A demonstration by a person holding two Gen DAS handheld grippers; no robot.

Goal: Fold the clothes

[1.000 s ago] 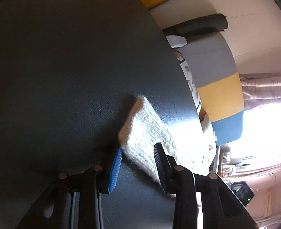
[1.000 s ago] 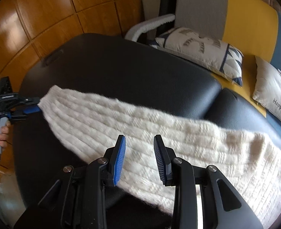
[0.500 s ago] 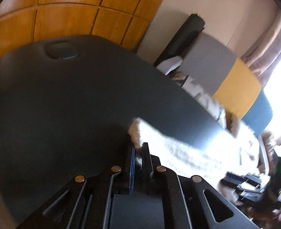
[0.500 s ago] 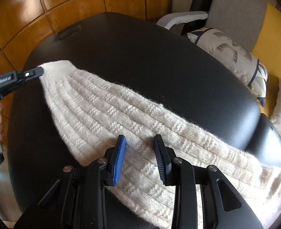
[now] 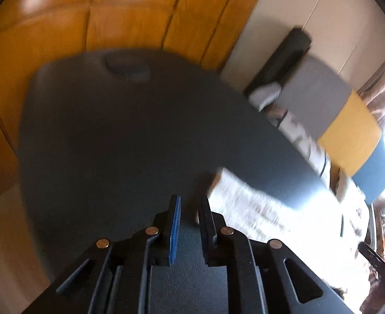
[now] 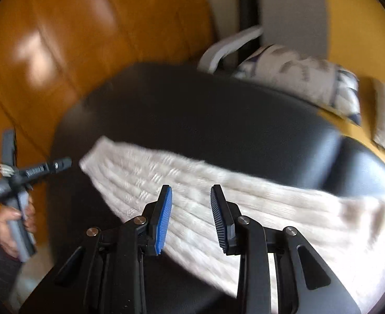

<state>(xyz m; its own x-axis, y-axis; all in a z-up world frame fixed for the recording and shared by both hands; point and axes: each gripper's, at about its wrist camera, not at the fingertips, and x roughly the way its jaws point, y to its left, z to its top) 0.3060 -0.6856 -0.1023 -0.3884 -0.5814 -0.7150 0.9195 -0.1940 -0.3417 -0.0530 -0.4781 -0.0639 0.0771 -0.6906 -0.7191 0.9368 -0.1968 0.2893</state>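
A cream knitted sweater [image 6: 244, 198] lies stretched across the black padded table [image 6: 192, 110]. Its sleeve end [image 5: 218, 180] rests on the table just right of my left gripper [image 5: 190, 204]. The left jaws are opening, with a narrow gap and nothing between them. In the right wrist view the left gripper [image 6: 61, 163] sits a little left of the sleeve end, not touching it, held by a person's hand [image 6: 12, 219]. My right gripper [image 6: 191, 193] hovers open above the middle of the sleeve, with no cloth between its pads. Both views are motion-blurred.
Beyond the table's far edge stands a sofa [image 5: 349, 136] in grey, yellow and blue, with patterned cushions [image 6: 297, 76] and a white armrest [image 6: 226, 47]. A wooden floor [image 6: 61, 39] surrounds the table's rounded left end.
The left gripper closed on the sleeve end, then let it go and drew back and up. The sleeve end lies on the table. The right gripper shifted over the sleeve, still open.
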